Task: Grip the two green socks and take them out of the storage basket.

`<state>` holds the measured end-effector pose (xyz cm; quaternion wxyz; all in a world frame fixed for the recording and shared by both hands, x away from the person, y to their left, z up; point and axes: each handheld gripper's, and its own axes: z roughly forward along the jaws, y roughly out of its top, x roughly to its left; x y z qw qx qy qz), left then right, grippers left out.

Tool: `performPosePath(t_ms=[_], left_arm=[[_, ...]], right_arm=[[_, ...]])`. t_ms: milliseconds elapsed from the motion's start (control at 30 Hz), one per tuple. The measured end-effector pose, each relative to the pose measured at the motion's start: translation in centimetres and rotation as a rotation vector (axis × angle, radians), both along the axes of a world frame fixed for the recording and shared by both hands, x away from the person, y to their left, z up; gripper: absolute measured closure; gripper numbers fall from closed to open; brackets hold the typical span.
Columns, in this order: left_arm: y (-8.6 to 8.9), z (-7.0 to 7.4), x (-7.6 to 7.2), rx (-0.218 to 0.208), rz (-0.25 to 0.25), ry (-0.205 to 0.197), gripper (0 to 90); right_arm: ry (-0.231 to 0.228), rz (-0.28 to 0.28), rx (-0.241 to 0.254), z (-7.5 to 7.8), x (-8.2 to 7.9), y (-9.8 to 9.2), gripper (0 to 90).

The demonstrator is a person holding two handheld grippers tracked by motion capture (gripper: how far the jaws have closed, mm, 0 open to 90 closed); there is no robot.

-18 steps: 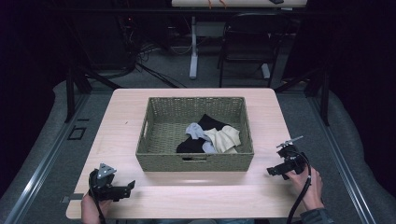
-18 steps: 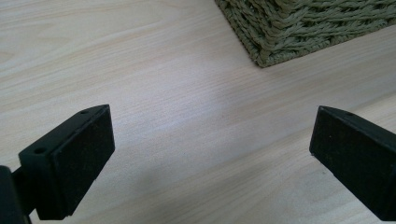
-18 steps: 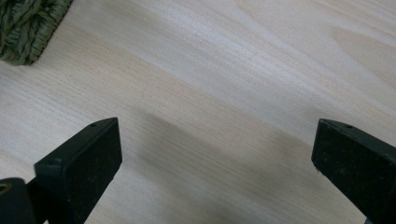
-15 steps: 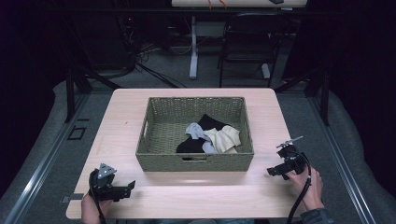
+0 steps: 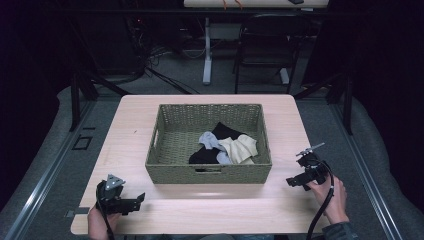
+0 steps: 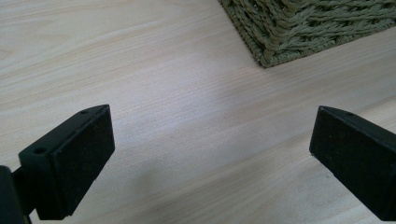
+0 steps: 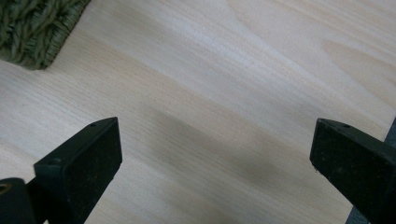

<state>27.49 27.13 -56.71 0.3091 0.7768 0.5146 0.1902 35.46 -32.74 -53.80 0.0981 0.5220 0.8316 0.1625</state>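
Right now both your grippers rest low near the table's (image 5: 210, 210) front edge, left gripper (image 6: 212, 140) and right gripper (image 7: 215, 149) each with jaws spread wide and empty. The clothes (image 5: 225, 148) lie heaped in the basket's (image 5: 210, 174) near right part, well apart from both. They look soft, light and floppy, so they'll likely sag and trail; pinch a raised fold of the cream piece (image 5: 241, 148) on top rather than a flat patch.

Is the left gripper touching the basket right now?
Apart. In the left gripper view the left gripper has open jaws over bare table, with wood showing between them and the basket corner.
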Motion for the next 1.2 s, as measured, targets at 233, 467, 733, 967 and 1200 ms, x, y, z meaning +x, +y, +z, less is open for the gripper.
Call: performPosePath(t_ms=[233,467,733,967,1200], left_arm=[[0.3,0.0,0.1,-0.003,0.001,0.003,0.0],[0.3,0.2,-0.3,-0.012,-0.003,-0.013,0.0],[0.4,0.1,-0.2,-0.005,0.001,-0.006,0.0],[0.3,0.0,-0.2,0.000,0.005,-0.006,0.0],[0.5,0.0,-0.3,-0.008,0.007,-0.005,0.0]], right_arm=[[0.020,0.022,0.025,0.9,0.5,0.3,2.2],[0.012,0.034,0.074,3.2,0.7,0.2,2.9],[0.014,0.061,0.127,5.0,1.8,0.7,3.4],[0.005,0.092,0.146,7.0,2.7,1.4,3.7],[-0.013,0.091,0.156,8.7,3.5,1.5,4.3]])
